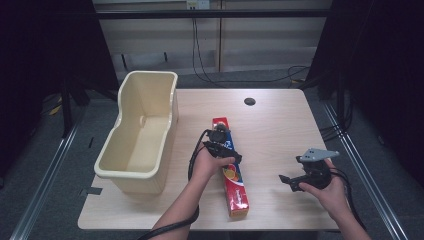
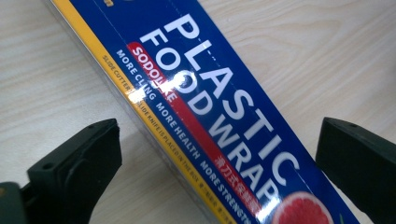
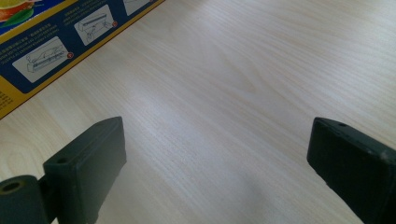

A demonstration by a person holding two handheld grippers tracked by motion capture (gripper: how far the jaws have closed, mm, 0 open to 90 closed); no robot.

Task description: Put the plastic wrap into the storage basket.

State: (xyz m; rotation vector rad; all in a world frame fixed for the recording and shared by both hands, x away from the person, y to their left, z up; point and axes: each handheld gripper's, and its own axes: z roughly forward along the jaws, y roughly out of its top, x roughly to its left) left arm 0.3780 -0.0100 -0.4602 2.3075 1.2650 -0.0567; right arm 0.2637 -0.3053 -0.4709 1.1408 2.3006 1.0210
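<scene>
Wood-grain laminate, pale and matte, covers the table (image 1: 280, 125), which has rounded corners and a dark round grommet hole (image 1: 249, 101) near its far edge. On the left part of the surface stands a cream plastic tub (image 1: 140, 132), smooth-walled, long and deep, with a rolled rim; its near end reaches close to the table's front-left corner.

Near the middle of the surface lies a long, narrow cardboard box of plastic food wrap (image 1: 232, 175), running from mid-table toward the front edge. Its glossy top is blue with a red band and a yellow stripe along one long edge; the left gripper view reads "PLASTIC FOOD WRAP" in white letters, with a cut grapefruit printed below. The right gripper view shows a side panel with small instruction drawings on blue.

The left gripper (image 1: 218, 141) is over the box's far half, its black blocky jaws spread wide to either side of the box, not touching it as far as can be seen. The right gripper (image 1: 290, 181), topped with a grey three-cornered plate, is above bare wood near the front-right part of the table, jaws also spread wide with nothing between them.
</scene>
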